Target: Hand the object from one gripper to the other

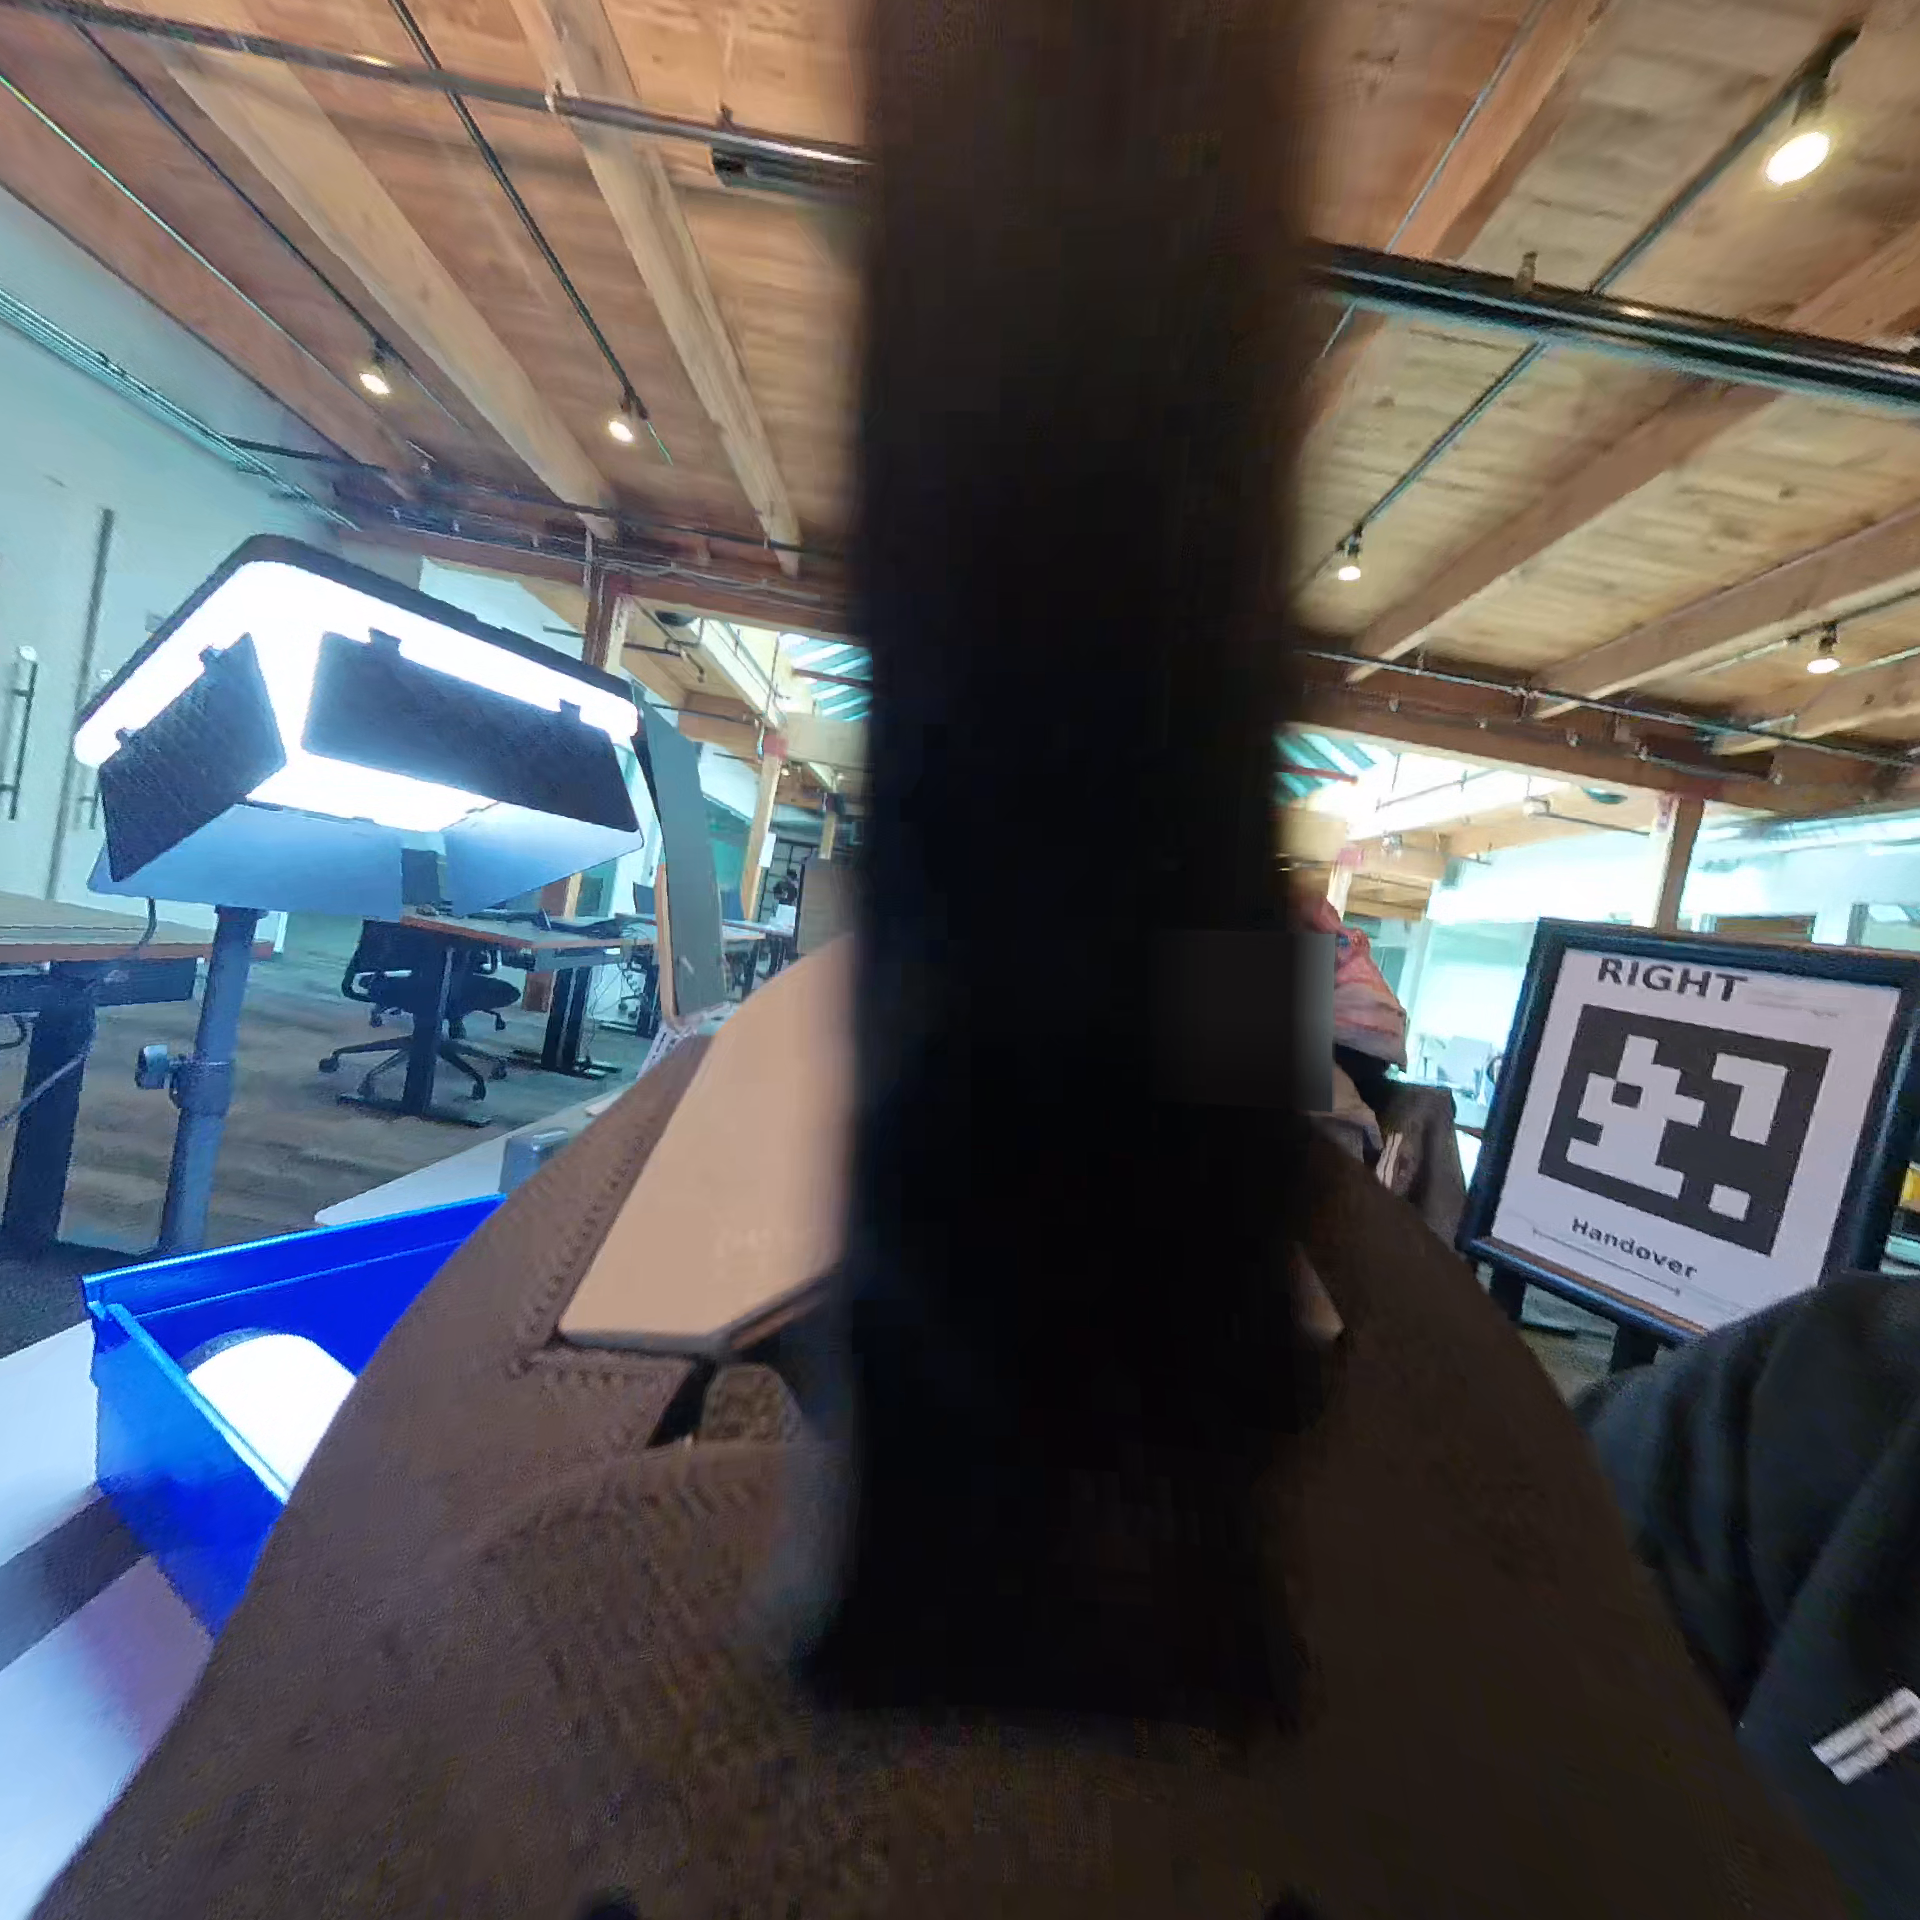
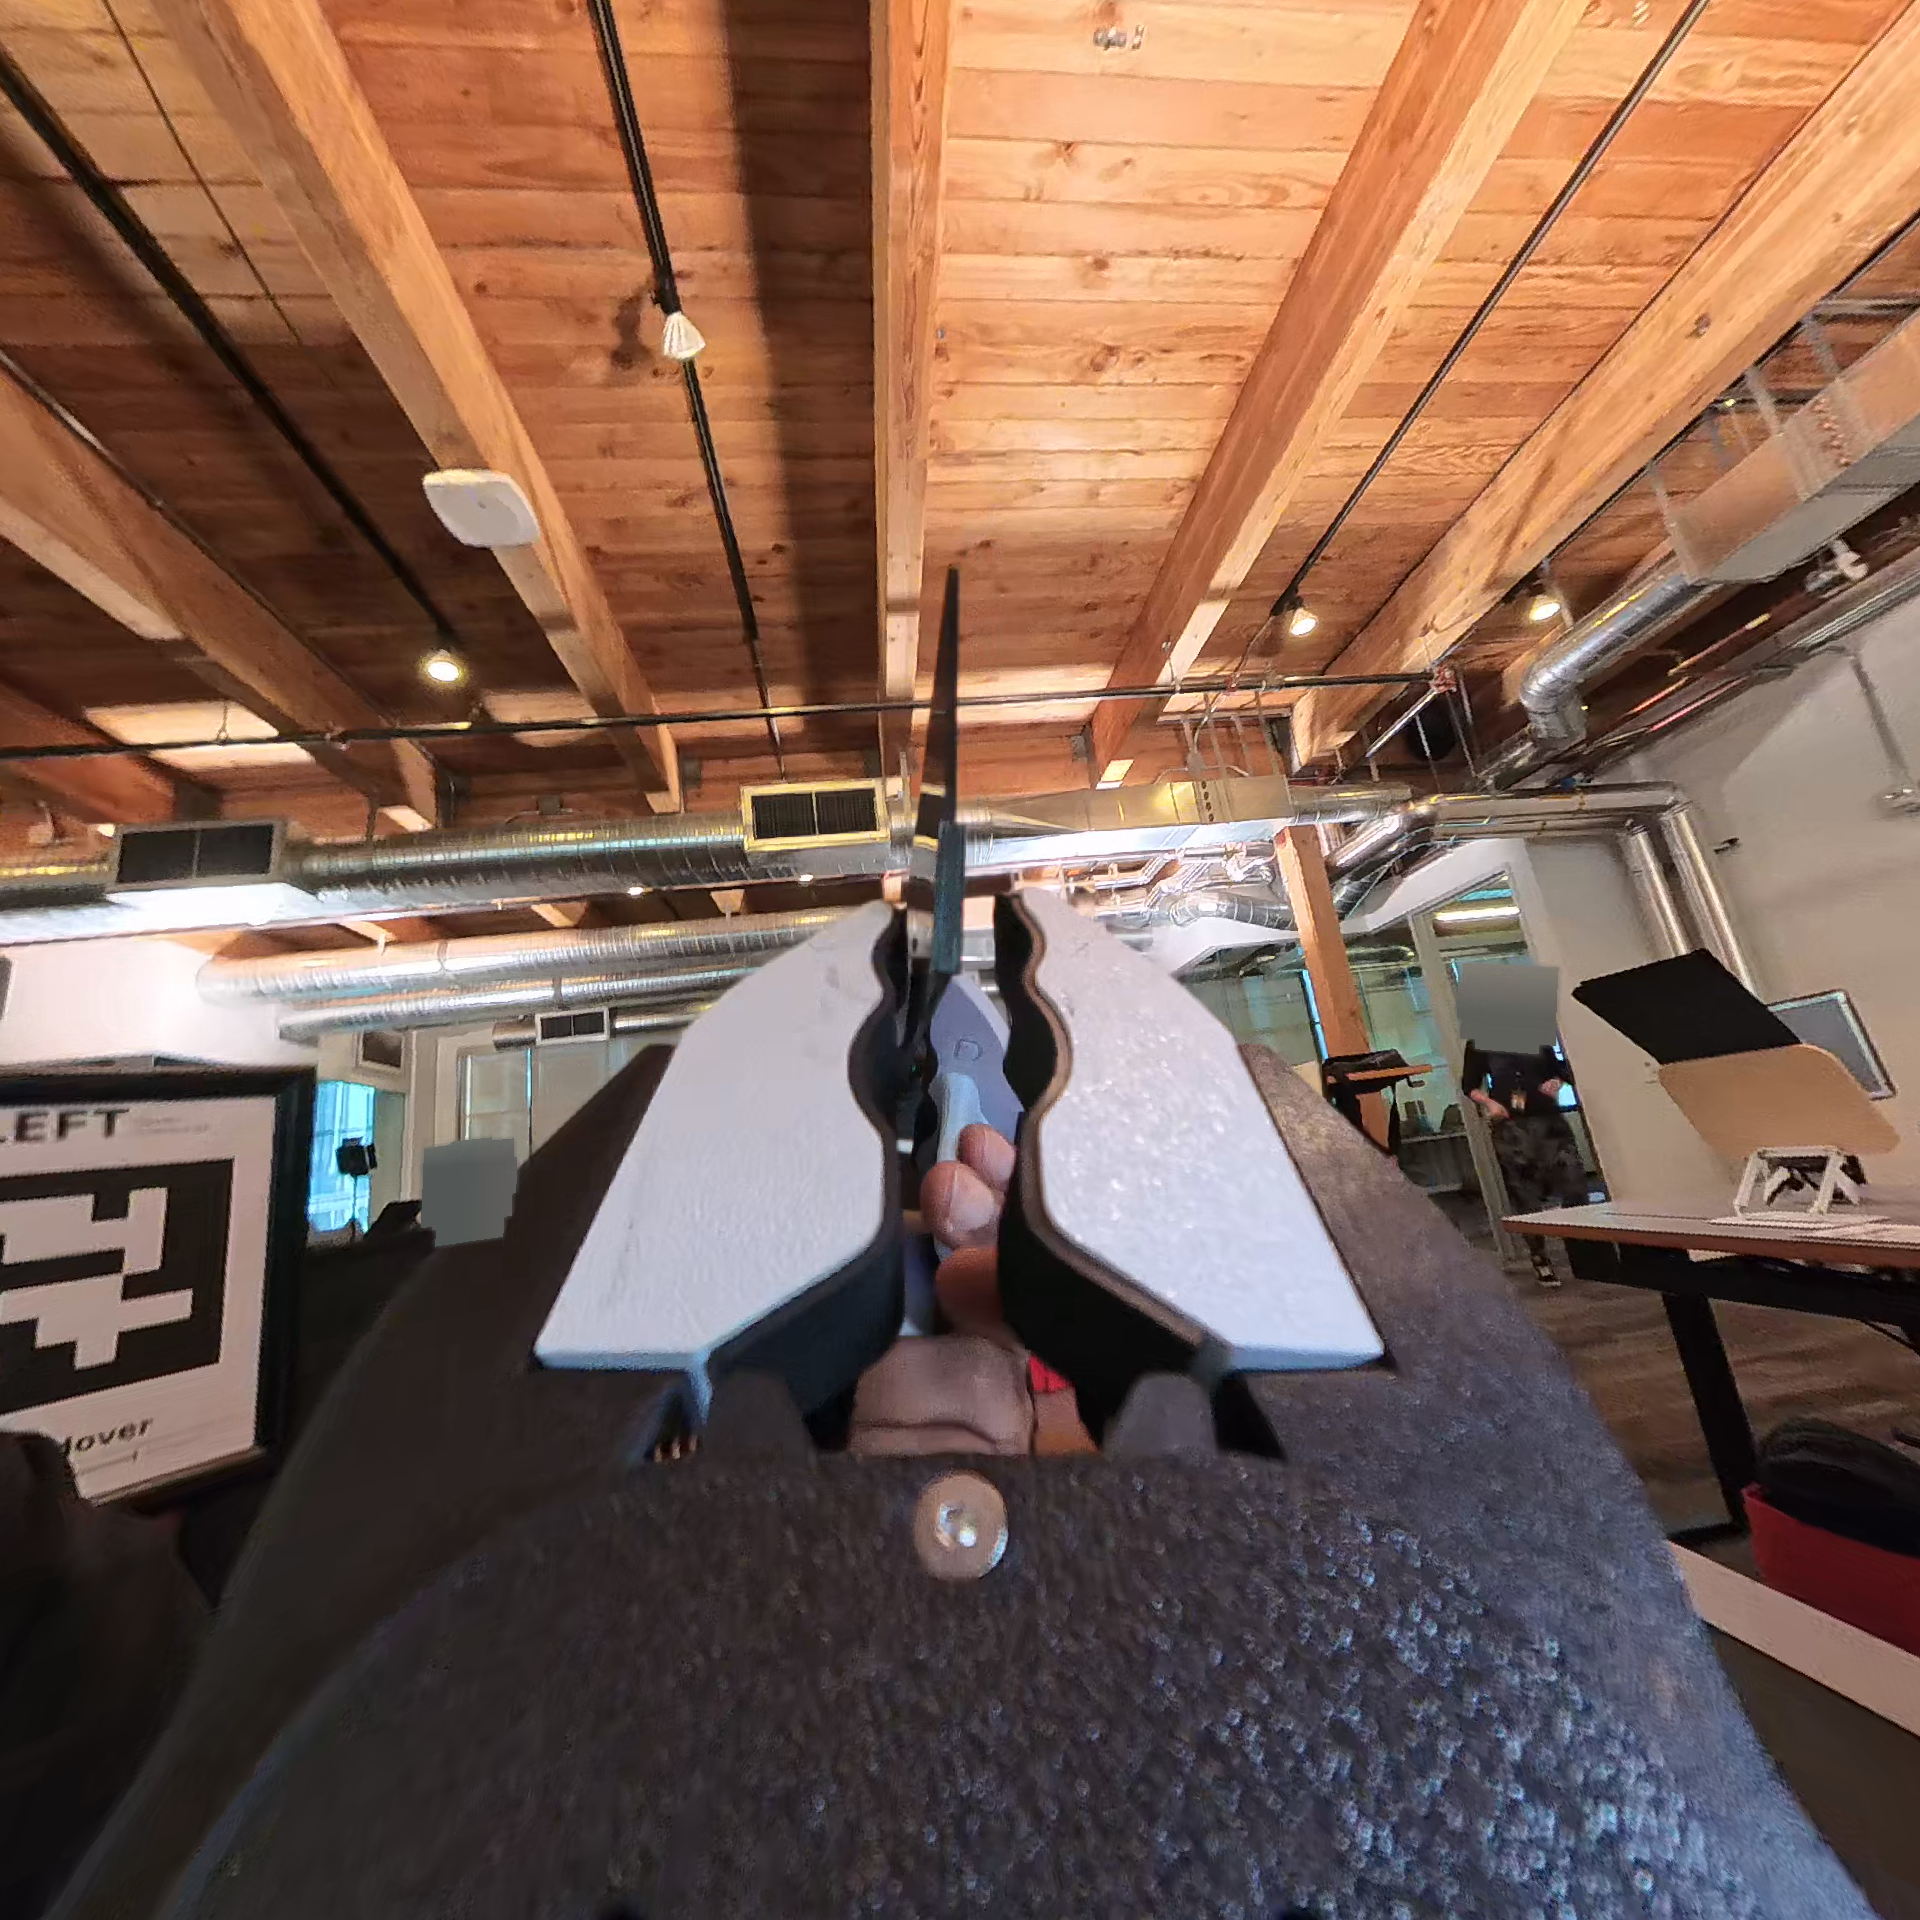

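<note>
The object is a thin, flat black piece with a blue-grey lower part. In the right wrist view it stands edge-on (image 2: 943, 790) between my right gripper's (image 2: 945, 920) white fingers (image 2: 748, 1143) and sticks up past their tips. The jaws stand close together, and the blue-grey part (image 2: 971, 1039) fills the gap between the pads. A person's fingertips (image 2: 966, 1174) show lower in that gap. In the left wrist view the black piece (image 1: 1070, 935) is face-on and blurred. It hides the middle of the frame and my left gripper's right finger. Only the left finger (image 1: 717, 1195) shows.
A blue bin (image 1: 208, 1382) with a white roll sits low on the left, beside a lit lamp panel on a stand (image 1: 353, 727). Framed marker signs stand at the right (image 1: 1683, 1132) and at the left (image 2: 125, 1278). There is a desk with a laptop stand (image 2: 1766, 1174). A person stands far off (image 2: 1517, 1132). The grippers' ends are close to 4 centimeters from one another.
</note>
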The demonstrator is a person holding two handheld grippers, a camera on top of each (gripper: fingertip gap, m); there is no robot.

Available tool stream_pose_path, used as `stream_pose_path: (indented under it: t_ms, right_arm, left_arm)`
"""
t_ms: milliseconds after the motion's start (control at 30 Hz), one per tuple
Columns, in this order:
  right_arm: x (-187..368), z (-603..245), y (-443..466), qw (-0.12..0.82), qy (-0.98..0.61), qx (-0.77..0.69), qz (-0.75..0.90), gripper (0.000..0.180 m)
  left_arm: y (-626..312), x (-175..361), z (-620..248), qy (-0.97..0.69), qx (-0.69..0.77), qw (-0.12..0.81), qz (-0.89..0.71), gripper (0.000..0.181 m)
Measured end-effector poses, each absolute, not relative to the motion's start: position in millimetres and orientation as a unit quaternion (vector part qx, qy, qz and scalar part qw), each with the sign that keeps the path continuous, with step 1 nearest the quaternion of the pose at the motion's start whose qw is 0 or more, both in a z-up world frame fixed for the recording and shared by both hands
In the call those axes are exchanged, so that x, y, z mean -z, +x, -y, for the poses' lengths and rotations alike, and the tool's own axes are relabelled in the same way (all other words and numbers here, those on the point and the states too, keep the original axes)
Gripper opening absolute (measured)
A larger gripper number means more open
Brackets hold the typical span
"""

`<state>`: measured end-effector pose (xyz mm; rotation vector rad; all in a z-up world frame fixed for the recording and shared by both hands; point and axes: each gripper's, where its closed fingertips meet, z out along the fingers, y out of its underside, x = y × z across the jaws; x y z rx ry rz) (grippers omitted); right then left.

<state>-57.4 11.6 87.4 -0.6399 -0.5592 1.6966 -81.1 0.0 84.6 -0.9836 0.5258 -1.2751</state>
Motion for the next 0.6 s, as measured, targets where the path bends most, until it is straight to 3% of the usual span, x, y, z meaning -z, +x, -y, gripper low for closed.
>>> stream_pose_path:
  t_ms: [67,200,400,600]
  right_arm:
    - [-88,-9,-57,0.587,-0.273,-0.718,0.256,0.003]
    - [-88,-7,-58,0.593,-0.267,-0.723,0.234,0.002]
    - [-84,-10,-56,0.567,-0.247,-0.766,0.174,0.002]
    - [-82,-11,-62,0.565,-0.26,-0.761,0.187,0.003]
  left_arm:
    - [-82,-85,2,-0.445,0.559,0.656,-0.245,0.087]
    - [-84,-87,1,-0.439,0.557,0.664,-0.236,0.001]
    - [-66,-82,-3,-0.425,0.545,0.69,-0.213,0.012]
    - [-69,-78,-6,-0.437,0.53,0.693,-0.218,0.002]
